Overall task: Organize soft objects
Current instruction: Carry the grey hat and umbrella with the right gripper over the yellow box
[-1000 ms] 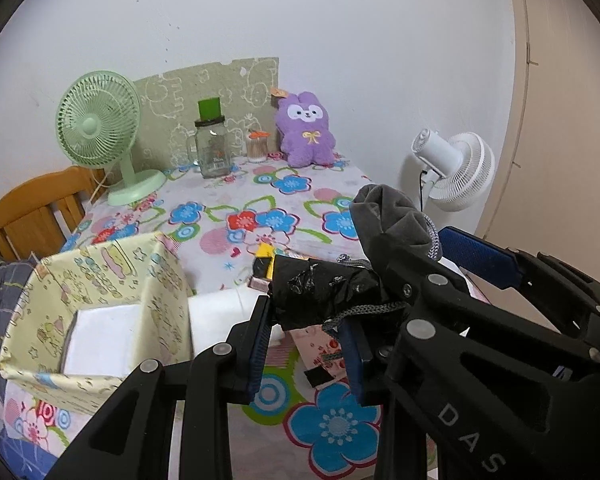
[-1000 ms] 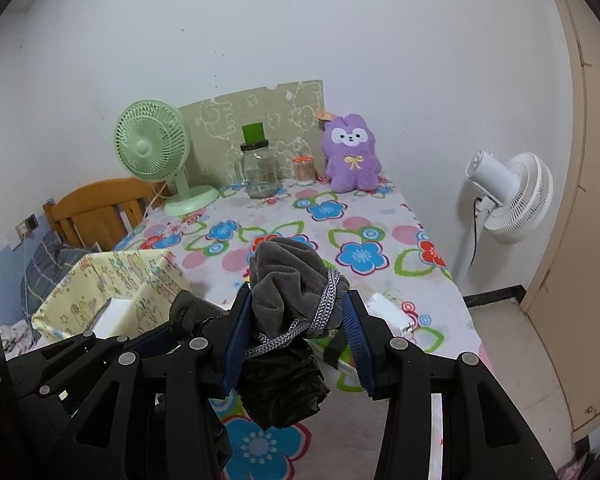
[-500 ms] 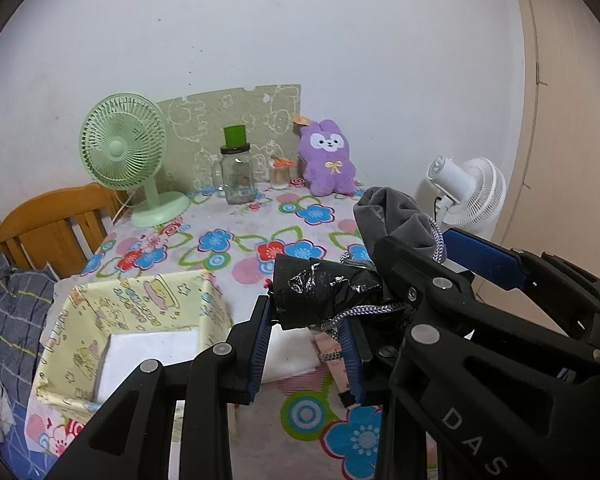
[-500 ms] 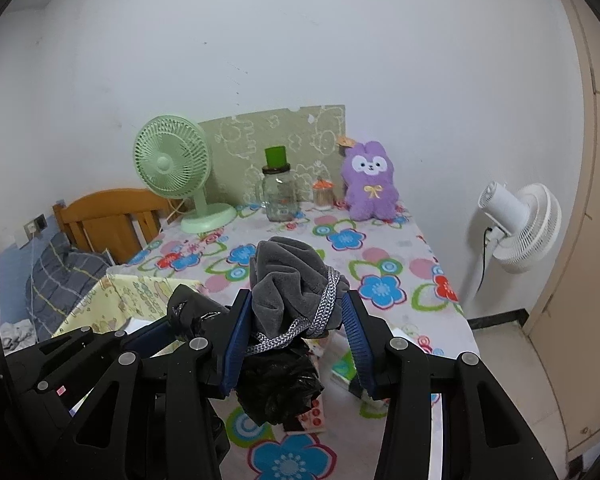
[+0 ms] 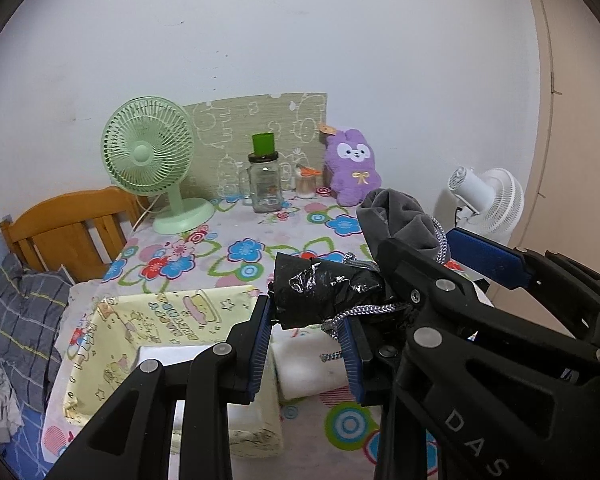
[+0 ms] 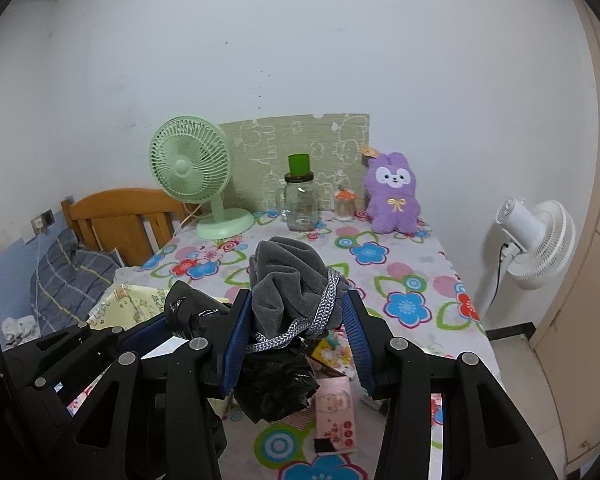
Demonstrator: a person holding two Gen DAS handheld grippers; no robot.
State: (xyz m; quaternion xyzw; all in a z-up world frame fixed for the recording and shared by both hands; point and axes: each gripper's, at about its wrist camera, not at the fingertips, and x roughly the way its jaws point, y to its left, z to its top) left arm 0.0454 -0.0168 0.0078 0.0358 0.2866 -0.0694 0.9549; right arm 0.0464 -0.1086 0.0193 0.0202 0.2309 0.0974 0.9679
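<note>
Grey velvet drawstring pouch [image 6: 288,276] clamped in right claw [image 6: 296,344]; its crinkled black plastic end [image 5: 323,292] in left claw [image 5: 305,344]. Yellow cartoon-print fabric box [image 5: 112,344], seven o'clock: pouch unstowed.

Cloth, crinkled film and plastic at the jaws

Between the jaws sit a matt grey velvety pouch [image 6: 286,276] with a woven cord [image 6: 319,312] and a glossy, crinkled black plastic bag [image 5: 323,292]. Beyond them: a fuzzy purple plush [image 6: 393,196], a clear glass jar [image 6: 300,202], a smooth green plastic fan [image 5: 152,160], a varnished wooden chair [image 5: 72,224].
</note>
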